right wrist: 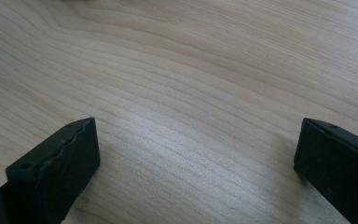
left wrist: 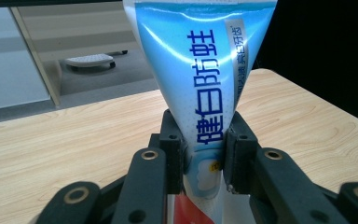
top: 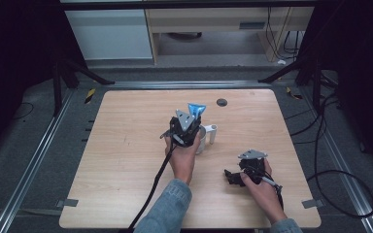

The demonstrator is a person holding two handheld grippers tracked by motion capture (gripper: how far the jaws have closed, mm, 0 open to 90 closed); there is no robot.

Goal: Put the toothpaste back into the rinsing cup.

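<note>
A blue and white toothpaste tube (left wrist: 200, 79) with dark blue lettering stands upright between the two black jaws of my left gripper (left wrist: 204, 154), whose pads press on its lower part. From above, that left gripper (top: 190, 127) sits over the middle of the wooden table, with the tube's flat blue end (top: 196, 108) sticking up behind it. A white cup (top: 205, 137) with a handle stands right beside it, partly hidden. My right gripper (top: 230, 177) rests low near the front right of the table, its jaws (right wrist: 193, 163) wide apart over bare wood.
The light wooden table (top: 126, 160) has a dark round hole (top: 222, 102) near its far edge. Black cables trail from both grippers towards the front edge. Beyond the table are a metal frame and pale cabinets (top: 109, 34).
</note>
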